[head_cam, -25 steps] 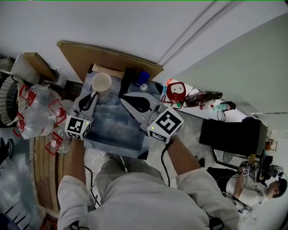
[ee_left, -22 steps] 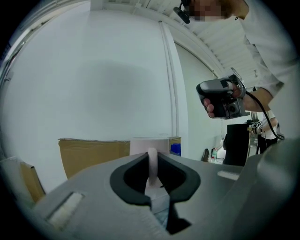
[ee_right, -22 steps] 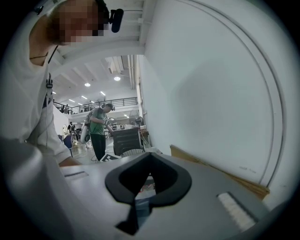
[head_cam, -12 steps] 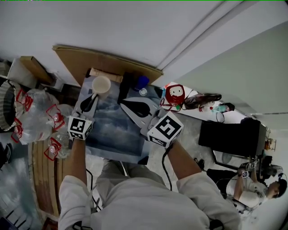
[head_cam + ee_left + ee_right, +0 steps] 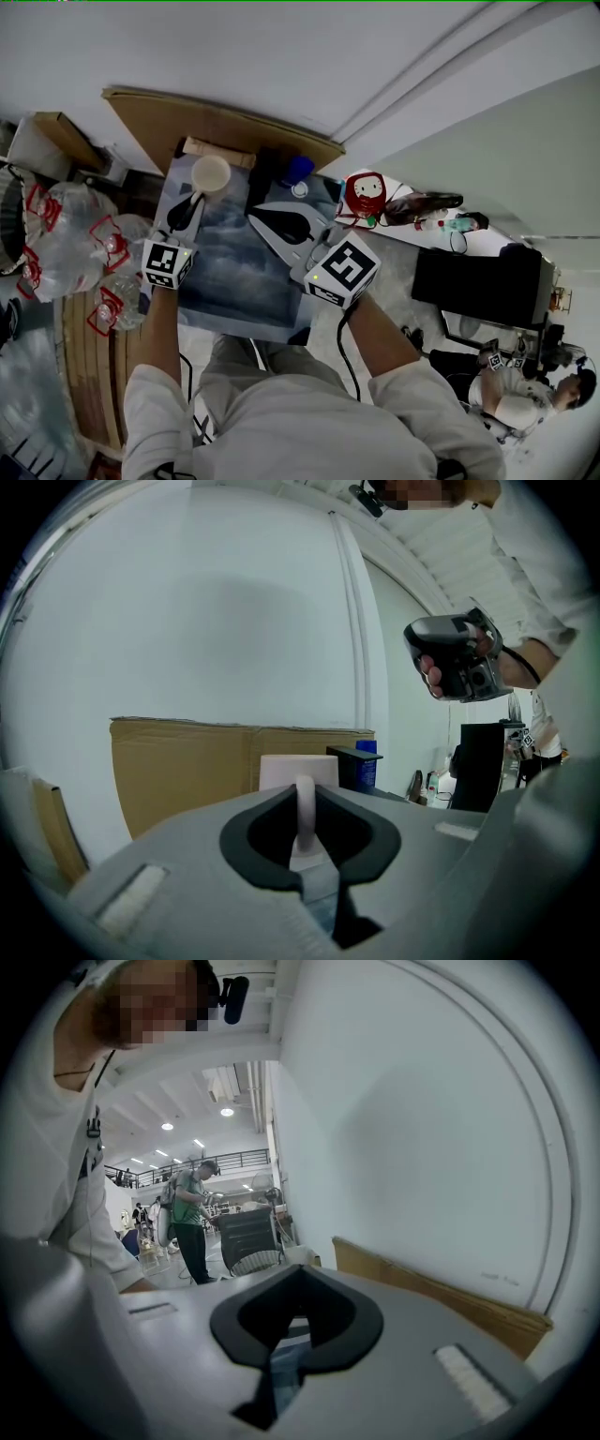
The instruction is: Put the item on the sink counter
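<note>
Two grippers: raised over blue-grey surface (image 5: 234, 272), before cardboard sheet (image 5: 225, 127).
Left gripper (image 5: 190, 201): pinched narrowly on handle (image 5: 304, 808) of cream mug (image 5: 211, 174), held upright, likely for level carrying.
Right gripper (image 5: 259, 215): jaws together, empty, parked aside.
Mug location: at surface's far edge; contact unclear.

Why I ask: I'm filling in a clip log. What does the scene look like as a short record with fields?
held item: cream mug, gripped by its handle
left gripper: shut on the handle
right gripper: shut, empty, over the counter right of the mug
surface: blue-grey counter
behind: cardboard sheet against the wall
mug set down or lifted: cannot tell
</note>
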`<state>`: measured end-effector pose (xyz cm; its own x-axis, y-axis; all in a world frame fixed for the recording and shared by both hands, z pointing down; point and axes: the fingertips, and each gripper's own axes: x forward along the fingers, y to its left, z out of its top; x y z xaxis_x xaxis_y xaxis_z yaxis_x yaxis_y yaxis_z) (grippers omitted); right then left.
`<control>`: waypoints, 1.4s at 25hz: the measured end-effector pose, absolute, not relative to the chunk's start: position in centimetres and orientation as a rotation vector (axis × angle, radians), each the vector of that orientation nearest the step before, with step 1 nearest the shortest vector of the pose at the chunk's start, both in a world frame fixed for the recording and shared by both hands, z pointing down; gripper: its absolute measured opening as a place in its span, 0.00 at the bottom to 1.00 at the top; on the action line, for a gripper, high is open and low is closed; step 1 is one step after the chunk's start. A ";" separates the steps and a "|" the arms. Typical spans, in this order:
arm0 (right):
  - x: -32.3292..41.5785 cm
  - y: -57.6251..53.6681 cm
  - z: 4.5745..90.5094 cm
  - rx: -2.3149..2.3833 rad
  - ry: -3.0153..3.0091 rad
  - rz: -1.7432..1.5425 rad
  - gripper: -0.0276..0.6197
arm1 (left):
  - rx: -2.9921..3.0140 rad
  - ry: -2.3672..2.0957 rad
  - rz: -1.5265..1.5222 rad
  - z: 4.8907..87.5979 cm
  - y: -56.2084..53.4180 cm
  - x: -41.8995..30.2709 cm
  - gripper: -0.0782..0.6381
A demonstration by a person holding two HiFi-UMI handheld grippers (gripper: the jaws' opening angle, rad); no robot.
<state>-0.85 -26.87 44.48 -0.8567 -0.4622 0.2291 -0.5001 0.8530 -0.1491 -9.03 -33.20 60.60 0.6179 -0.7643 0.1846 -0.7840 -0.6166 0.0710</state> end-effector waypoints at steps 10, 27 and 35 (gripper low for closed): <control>-0.6 -27.0 46.1 0.747 -2.825 0.328 0.05 | 2.680 -1.304 0.218 62.9 -34.2 -8.9 0.16; 0.4 -27.8 48.0 0.749 -2.801 0.354 0.05 | 2.663 -1.299 0.241 66.4 -36.0 -8.5 0.16; 0.7 -28.3 48.4 0.743 -2.802 0.356 0.05 | 2.667 -1.307 0.253 67.3 -36.6 -8.3 0.16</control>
<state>0.66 -28.30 48.38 -0.8477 -0.4556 0.2717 -0.5091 0.8426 -0.1755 -8.27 -36.61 67.27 0.6037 -0.7659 0.2212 -0.7931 -0.6051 0.0693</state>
